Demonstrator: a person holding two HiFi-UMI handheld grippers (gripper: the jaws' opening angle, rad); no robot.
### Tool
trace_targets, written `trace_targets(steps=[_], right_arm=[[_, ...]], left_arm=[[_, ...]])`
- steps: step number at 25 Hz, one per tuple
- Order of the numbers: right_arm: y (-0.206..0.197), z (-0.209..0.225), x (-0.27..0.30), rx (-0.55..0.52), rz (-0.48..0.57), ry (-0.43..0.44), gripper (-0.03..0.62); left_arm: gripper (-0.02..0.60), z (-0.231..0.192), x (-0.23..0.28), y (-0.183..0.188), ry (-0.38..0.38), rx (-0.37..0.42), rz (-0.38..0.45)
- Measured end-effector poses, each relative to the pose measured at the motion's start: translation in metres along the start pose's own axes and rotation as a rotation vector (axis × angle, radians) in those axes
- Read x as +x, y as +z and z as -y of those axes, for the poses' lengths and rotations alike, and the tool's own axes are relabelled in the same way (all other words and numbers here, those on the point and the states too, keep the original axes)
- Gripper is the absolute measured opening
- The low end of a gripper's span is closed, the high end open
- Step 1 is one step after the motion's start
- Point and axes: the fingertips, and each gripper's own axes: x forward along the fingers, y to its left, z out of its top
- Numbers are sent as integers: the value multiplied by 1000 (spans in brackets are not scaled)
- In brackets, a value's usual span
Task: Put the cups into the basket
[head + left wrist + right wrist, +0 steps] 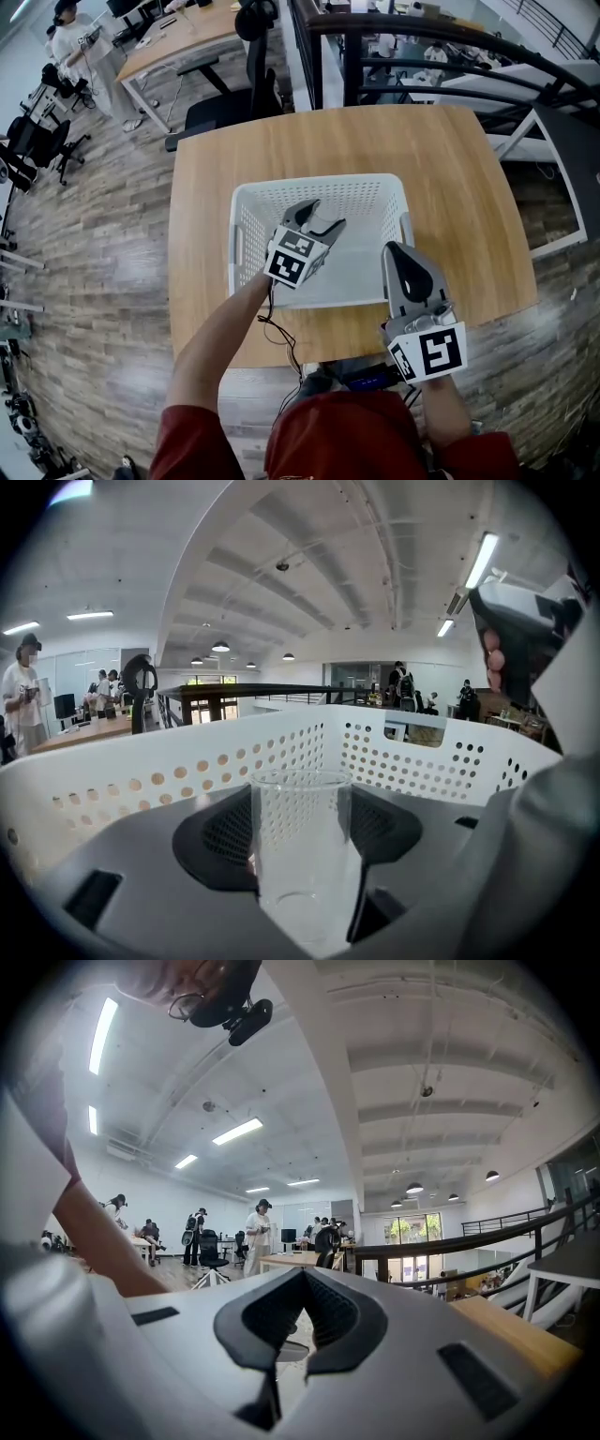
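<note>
A clear, empty cup [300, 855] stands upright between the jaws of my left gripper [300, 829], which is shut on it. That gripper [319, 218] hangs inside the white perforated basket [319, 184], whose walls [427, 761] rise around the cup in the left gripper view. The cup itself is too faint to make out in the head view. My right gripper [401, 251] is at the basket's front right corner, pointing away from me. Its jaws [305, 1290] are shut with nothing between them.
The basket sits in the middle of a square wooden table [211, 178]. A black office chair [234, 98] stands behind the table, with a dark railing [422, 37] at the back right. A person stands by desks [173, 37] at the far left.
</note>
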Motion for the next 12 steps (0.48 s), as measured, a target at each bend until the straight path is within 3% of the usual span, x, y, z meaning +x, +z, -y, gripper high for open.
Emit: trace_targets(steps=[12], right_arm=[[-10,1,8,10,-22,0,11]], left_arm=[[284,-1,23,-30,-1,59,-52]])
